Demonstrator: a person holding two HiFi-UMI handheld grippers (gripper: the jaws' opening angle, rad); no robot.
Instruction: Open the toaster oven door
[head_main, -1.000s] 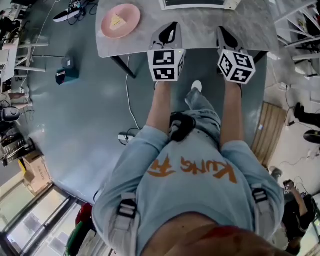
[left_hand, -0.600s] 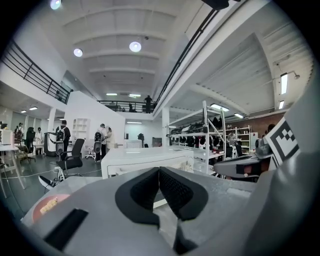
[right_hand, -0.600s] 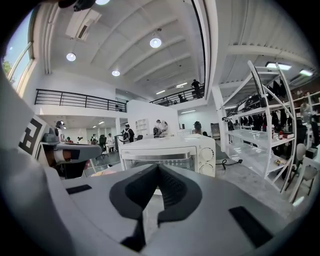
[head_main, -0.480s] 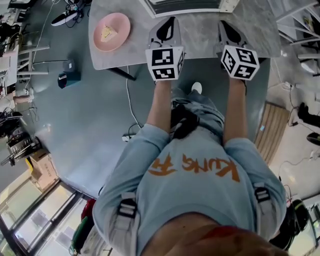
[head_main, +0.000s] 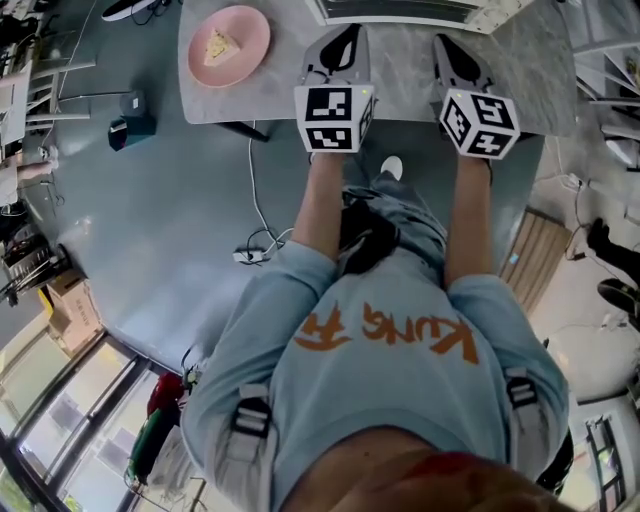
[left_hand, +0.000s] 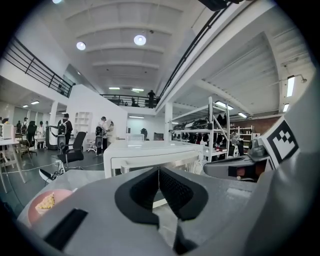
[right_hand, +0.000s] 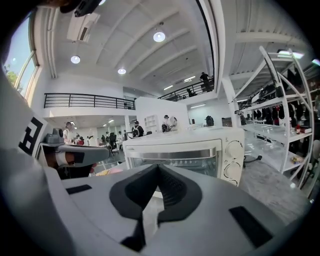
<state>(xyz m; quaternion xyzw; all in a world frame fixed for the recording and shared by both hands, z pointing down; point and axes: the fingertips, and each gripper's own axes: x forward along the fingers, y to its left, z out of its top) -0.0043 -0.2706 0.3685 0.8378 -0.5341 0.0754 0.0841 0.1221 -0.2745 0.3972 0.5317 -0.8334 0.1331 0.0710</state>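
White oven (right_hand: 185, 150) straight ahead of the right gripper (right_hand: 158, 170), near but not touching. Door (right_hand: 172, 162) shut, with a glass front and round knobs (right_hand: 233, 148) beside it, easy to see from the right gripper view. Cut off by the top edge of the head view, only a thin strip showing there. Sits at the far side of the grey bench (head_main: 400, 75).

Right gripper shut tight, black pads pressed together, holding nothing. Left gripper (left_hand: 159, 172) shut tight too, with nothing in it. Both side by side over the near part of the bench, a gap between them.

From the left gripper view, only the top part of the oven seen over the jaws, the rest hidden behind the gripper.

Pink plate (head_main: 229, 45) with a piece of cake (head_main: 219, 45) at the left end of the bench, well apart from the oven. Half hidden by the gripper's body in the left gripper view.

Far-off people (left_hand: 103, 132) in the room, too small to make out.
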